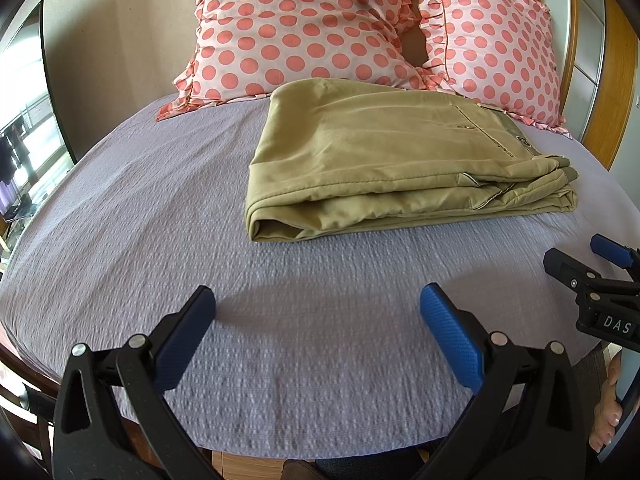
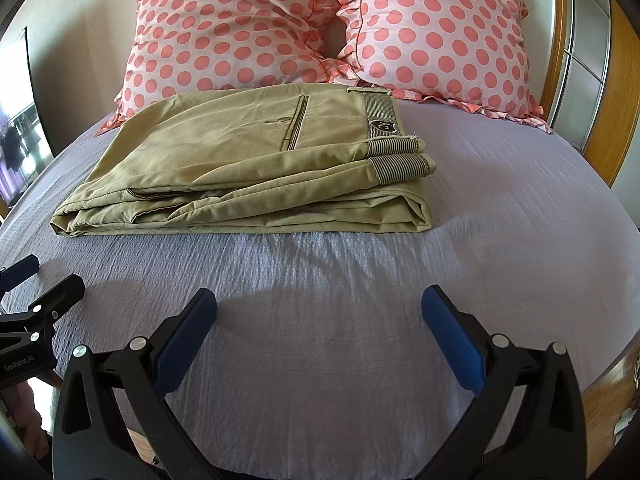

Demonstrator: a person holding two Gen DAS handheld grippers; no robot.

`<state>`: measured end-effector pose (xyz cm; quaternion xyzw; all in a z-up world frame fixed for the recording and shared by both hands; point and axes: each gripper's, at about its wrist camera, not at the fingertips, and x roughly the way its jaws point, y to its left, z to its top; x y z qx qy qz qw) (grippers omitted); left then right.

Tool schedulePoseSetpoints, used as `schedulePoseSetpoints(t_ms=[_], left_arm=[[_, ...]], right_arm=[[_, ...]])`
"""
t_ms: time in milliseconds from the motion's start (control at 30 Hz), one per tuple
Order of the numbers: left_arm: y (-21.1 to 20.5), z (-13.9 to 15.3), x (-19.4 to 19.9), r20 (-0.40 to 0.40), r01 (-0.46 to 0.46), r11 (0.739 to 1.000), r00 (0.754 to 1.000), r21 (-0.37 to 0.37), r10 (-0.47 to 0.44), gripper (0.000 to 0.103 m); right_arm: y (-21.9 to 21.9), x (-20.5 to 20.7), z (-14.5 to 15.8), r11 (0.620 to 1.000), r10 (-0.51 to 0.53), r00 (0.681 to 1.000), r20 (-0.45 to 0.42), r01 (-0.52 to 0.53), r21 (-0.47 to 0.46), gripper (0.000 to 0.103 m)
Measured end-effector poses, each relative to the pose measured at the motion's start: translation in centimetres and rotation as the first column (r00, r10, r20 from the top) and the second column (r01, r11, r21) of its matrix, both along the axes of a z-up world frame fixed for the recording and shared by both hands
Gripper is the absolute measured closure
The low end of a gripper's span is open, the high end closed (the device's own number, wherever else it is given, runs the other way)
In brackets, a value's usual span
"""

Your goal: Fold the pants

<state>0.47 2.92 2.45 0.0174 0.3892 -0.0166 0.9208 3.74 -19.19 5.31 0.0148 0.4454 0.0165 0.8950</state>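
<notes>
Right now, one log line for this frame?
folded khaki cotton pants: on lilac bedsheet | left gripper: open, empty | right gripper: open, empty

Lighting, as I read it: bright daylight from the window (image 1: 24, 120), blown out white at left. Soft shadows on the bed sheet (image 1: 320, 264) beneath both tools. Heavy fisheye bending and dark corners; near sheet slightly smeared.

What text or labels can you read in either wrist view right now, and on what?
"DAS": white letters on the body of the right gripper, seen in the left wrist view.
"GenRobot.AI": on the body of the left gripper, seen in the right wrist view.
Badge on the striped waistband of the pants: too small to read.
</notes>
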Motion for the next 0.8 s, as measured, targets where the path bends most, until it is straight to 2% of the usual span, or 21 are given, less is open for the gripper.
schedulePoseSetpoints(t_ms=[800], left_arm=[[-0.12,0.18,0.05,-0.010,-0.001,1.000,1.000,0.001,0.001,0.002]], right_arm=[[-0.02,0.02,0.04,1.000,0.001,1.000,0.001,-0.001,0.000,0.001]])
